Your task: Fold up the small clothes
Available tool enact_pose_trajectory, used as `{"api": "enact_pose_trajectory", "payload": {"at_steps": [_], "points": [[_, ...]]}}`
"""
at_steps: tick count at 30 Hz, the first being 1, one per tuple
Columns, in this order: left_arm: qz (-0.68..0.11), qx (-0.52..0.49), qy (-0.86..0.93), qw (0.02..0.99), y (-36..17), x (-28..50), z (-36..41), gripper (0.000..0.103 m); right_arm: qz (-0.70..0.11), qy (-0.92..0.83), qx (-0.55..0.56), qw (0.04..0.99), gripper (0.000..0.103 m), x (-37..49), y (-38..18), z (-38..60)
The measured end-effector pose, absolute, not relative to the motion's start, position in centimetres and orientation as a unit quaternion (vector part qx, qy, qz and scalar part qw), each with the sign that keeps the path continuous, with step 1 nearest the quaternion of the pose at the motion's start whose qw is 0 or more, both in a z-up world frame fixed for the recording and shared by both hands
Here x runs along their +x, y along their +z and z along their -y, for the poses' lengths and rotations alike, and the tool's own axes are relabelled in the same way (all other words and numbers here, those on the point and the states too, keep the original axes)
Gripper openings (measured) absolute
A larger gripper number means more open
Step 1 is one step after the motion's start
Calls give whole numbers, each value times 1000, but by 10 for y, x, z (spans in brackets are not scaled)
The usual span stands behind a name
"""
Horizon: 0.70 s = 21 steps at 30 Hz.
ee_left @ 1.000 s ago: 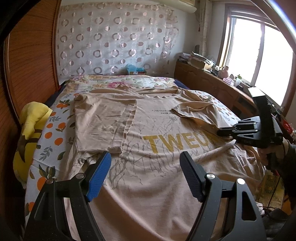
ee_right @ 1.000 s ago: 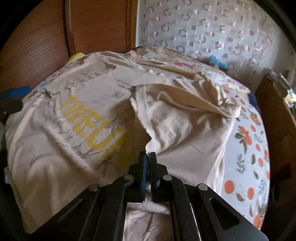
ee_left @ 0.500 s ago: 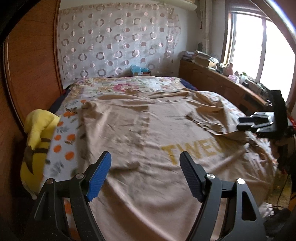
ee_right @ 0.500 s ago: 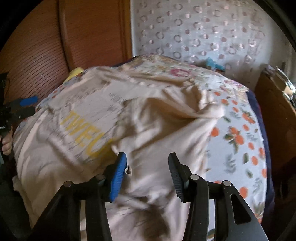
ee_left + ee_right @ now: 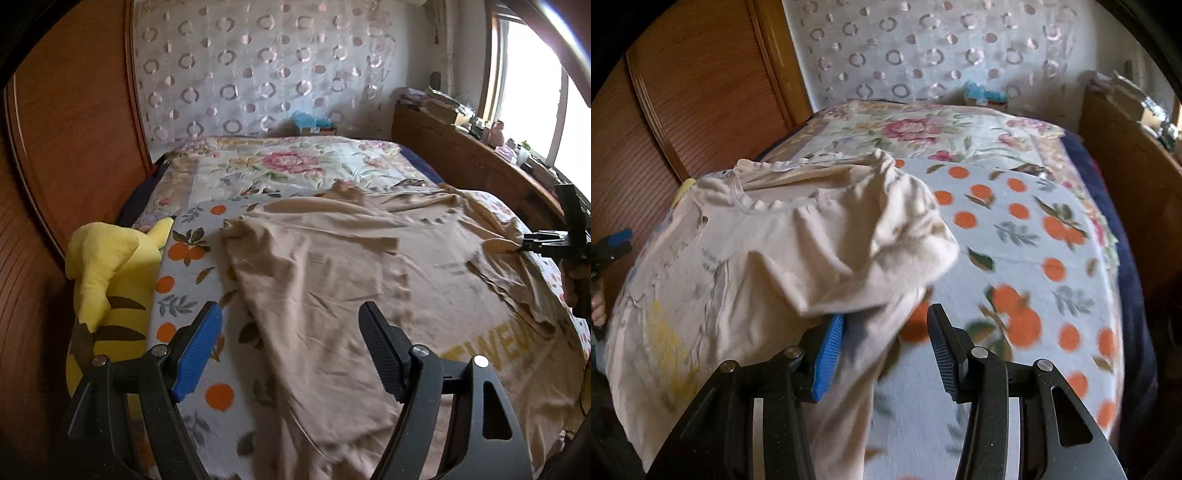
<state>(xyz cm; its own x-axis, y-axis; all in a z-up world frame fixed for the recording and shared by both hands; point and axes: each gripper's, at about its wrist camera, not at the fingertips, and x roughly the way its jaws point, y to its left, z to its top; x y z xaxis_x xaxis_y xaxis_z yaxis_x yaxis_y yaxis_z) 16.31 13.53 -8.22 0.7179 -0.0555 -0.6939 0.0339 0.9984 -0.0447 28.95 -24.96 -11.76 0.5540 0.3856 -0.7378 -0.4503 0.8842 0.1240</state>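
Note:
A beige T-shirt point(image 5: 369, 288) with yellow lettering lies spread on the bed, its left sleeve folded inward. My left gripper point(image 5: 291, 343) is open and empty, hovering above the shirt's left edge. In the right wrist view the shirt point(image 5: 768, 258) is bunched in folds at the left, collar toward the far side. My right gripper point(image 5: 884, 345) is open and empty beside the shirt's right edge. It also shows in the left wrist view point(image 5: 524, 245) at the shirt's far right edge.
A yellow plush toy point(image 5: 110, 273) lies at the bed's left side by the wooden headboard panel point(image 5: 74, 129). The bedspread point(image 5: 1034, 240) has orange fruit and floral prints. A wooden sideboard point(image 5: 472, 162) with clutter runs along the right under the window.
My right gripper has opened and let go of the shirt's right sleeve, then moved right. My left gripper has shifted left toward the shirt's left edge, staying open.

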Motion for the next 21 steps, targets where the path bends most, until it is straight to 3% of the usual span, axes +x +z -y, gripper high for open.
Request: {"api": "enact_pose_trajectory", "payload": {"at_steps": [3,5,6,15,17,20,21], "points": [[-388,-23,-25,921,-89,177,-143,77,-402,238,-38,883,48,317,-117,248],[-393,-23,-21,919,-94,184,-147,77,-395,240,-35,886,30,336,-115,246],[-396,-24,-19,918,-96,189,-149,77,-389,242,-36,888,12,343,-115,245],[-411,-24,-13,911,-104,210,-163,77,-359,219,-35,906,10,358,-108,247],[-414,-26,-13,910,-106,215,-165,77,-361,211,-50,907,18,348,-109,248],[-416,-24,-14,909,-107,222,-169,77,-364,203,-59,907,52,331,-109,246],[-416,-25,-15,909,-107,225,-170,77,-363,204,-60,907,54,327,-109,246]]}}
